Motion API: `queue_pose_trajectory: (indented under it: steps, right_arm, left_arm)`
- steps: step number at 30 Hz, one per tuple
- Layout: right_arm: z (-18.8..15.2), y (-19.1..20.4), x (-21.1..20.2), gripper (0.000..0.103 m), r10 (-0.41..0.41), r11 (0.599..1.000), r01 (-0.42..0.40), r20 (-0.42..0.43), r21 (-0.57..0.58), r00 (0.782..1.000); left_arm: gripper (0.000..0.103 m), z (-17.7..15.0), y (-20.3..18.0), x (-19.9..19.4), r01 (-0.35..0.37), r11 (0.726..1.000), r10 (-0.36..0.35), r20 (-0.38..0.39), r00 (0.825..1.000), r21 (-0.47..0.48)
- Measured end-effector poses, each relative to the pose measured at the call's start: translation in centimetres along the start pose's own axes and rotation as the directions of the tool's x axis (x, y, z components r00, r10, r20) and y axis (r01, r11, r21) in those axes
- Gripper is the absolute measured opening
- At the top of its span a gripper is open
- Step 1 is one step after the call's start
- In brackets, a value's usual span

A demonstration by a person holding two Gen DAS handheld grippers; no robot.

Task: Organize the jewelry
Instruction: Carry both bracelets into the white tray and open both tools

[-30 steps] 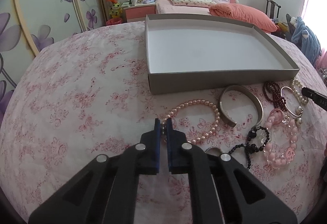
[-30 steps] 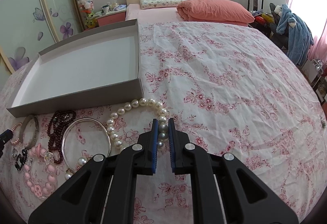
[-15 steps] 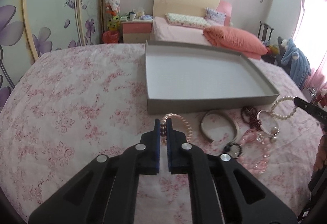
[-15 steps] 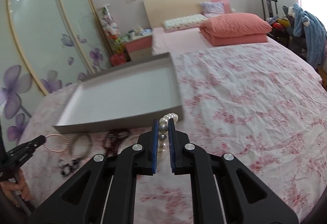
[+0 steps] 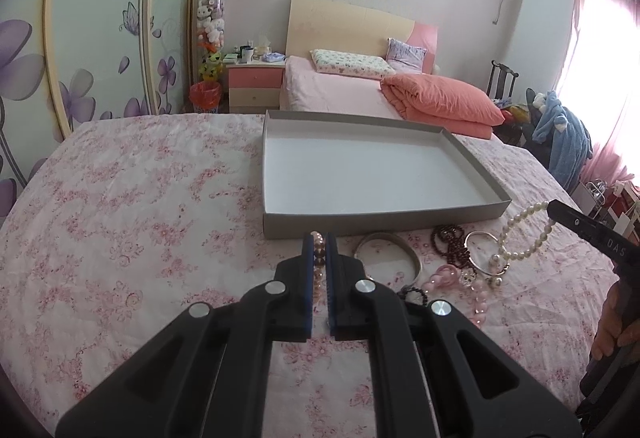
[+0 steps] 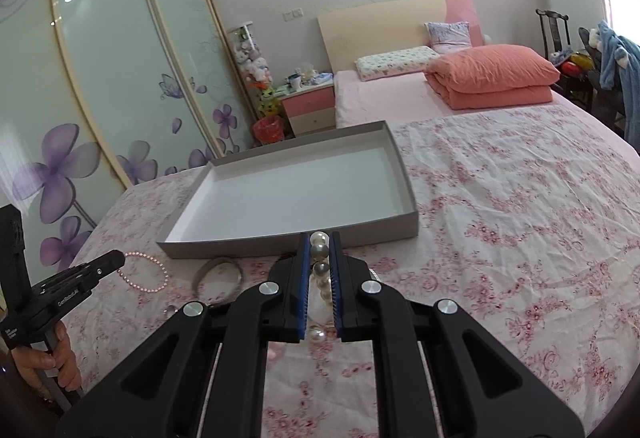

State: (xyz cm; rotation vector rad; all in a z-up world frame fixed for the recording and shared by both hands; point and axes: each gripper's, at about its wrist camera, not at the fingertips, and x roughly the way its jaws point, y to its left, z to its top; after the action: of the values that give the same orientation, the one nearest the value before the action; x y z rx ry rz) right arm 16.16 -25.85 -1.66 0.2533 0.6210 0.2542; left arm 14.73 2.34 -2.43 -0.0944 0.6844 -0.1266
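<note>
While both strands hung clear of the bed [image 5: 120, 222], the step in hand looked like the carry toward the box [image 5: 400, 216], which held nothing yet. On the left, the left hand-held gripper [image 5: 319, 240] was pinching the pink bracelet [image 5: 318, 238] between its blue pads, the loop drooping below the tips just short of the box's near wall. Past it, on the floral cover in front of that wall, lay a bangle [image 5: 386, 250], dark red beads [image 5: 450, 242], a thin hoop [image 5: 486, 254] and a pink chain [image 5: 460, 280], all untouched. Farther right, the right hand-held gripper [image 6: 319, 242] was pinching the pearl strand [image 6: 320, 250], which dangled in a long loop over the hoop. The next move probably called for lifting each strand over the near wall and, once above the white floor, spreading the fingers; the pearls might snag the hoop if swung low.
</note>
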Motion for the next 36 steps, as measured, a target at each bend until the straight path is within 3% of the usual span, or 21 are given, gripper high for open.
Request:
queue_pose_trajectory:
  steps: [11,23,29,36]
  right_arm:
    - [0.4,2.9,-1.8,0.010,0.050,0.997,-0.046,0.068,-0.055,0.996]
    - [2.8,4.6,-2.4,0.010,0.051,0.994,-0.033,0.182,-0.105,0.982]
    - [4.6,4.8,-0.9,0.010,0.036,0.994,-0.012,0.227,-0.106,0.973]
    - [6.1,4.7,3.2,0.010,0.003,0.994,0.019,0.204,-0.105,0.979]
  left_arm:
    - [0.006,1.1,-1.6,-2.5,0.009,1.000,-0.010,0.069,0.998,0.012]
    - [0.006,3.8,-4.1,-3.1,0.006,0.997,-0.017,0.150,0.989,0.072]
    - [0.006,5.8,-5.3,-1.4,-0.013,0.995,-0.005,0.185,0.983,0.095]
    - [0.006,7.6,-5.4,2.6,-0.028,0.996,0.013,0.172,0.985,0.086]
